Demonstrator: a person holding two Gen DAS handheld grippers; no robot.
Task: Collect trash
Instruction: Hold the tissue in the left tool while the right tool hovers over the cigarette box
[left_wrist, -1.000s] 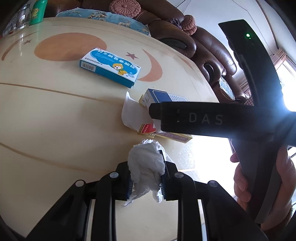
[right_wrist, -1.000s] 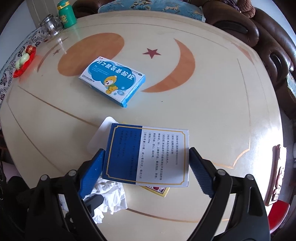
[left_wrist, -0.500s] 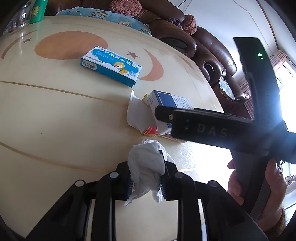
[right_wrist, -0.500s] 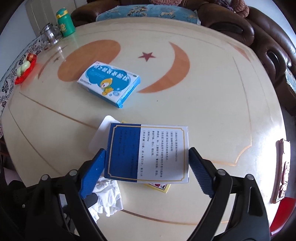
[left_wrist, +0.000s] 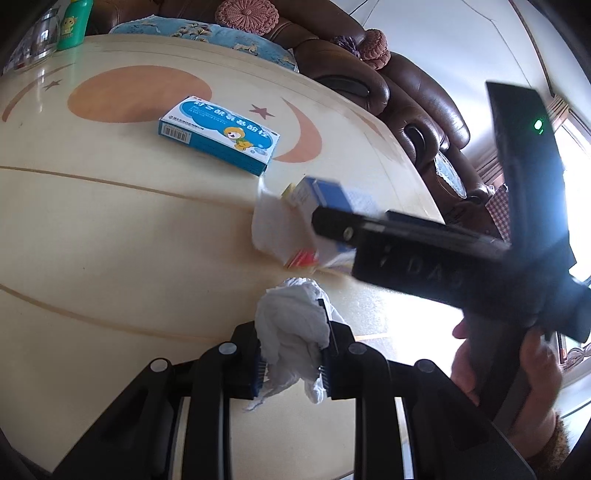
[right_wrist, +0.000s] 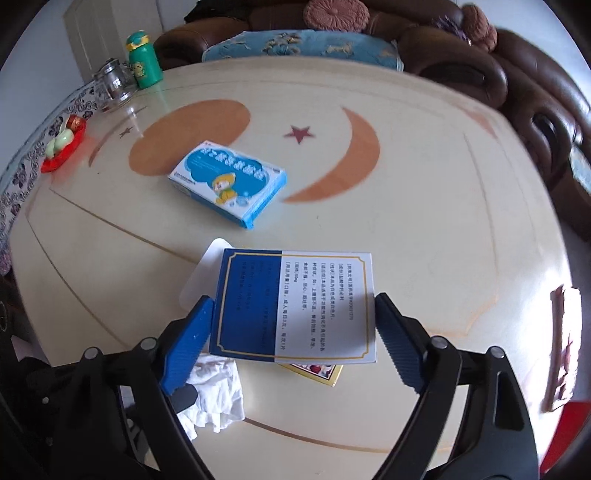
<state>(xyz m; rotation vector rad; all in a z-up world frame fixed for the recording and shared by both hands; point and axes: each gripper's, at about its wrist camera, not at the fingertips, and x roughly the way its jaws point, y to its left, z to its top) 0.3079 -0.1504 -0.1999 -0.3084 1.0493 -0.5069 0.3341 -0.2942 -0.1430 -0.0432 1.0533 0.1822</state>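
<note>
My left gripper (left_wrist: 291, 354) is shut on a crumpled white tissue (left_wrist: 295, 328), held just above the cream table; the tissue also shows in the right wrist view (right_wrist: 214, 391). My right gripper (right_wrist: 291, 332) is shut on a blue and white medicine box (right_wrist: 295, 306), lifted off the table; in the left wrist view the box (left_wrist: 325, 195) is at the gripper's tip. Under it lie a white paper (right_wrist: 203, 273) and a red and gold flat packet (right_wrist: 314, 371). A light blue cartoon medicine box (right_wrist: 229, 182) lies farther back, also seen in the left wrist view (left_wrist: 221, 138).
The round cream table (right_wrist: 424, 229) has orange moon and star inlays. A green bottle (right_wrist: 144, 61), a glass jar (right_wrist: 112, 85) and a red dish (right_wrist: 62, 146) stand at its far left edge. A brown leather sofa (right_wrist: 517, 92) curves behind.
My right gripper has lifted the blue and white box higher off the table and tilted. My left gripper still holds the tissue in about the same place.
</note>
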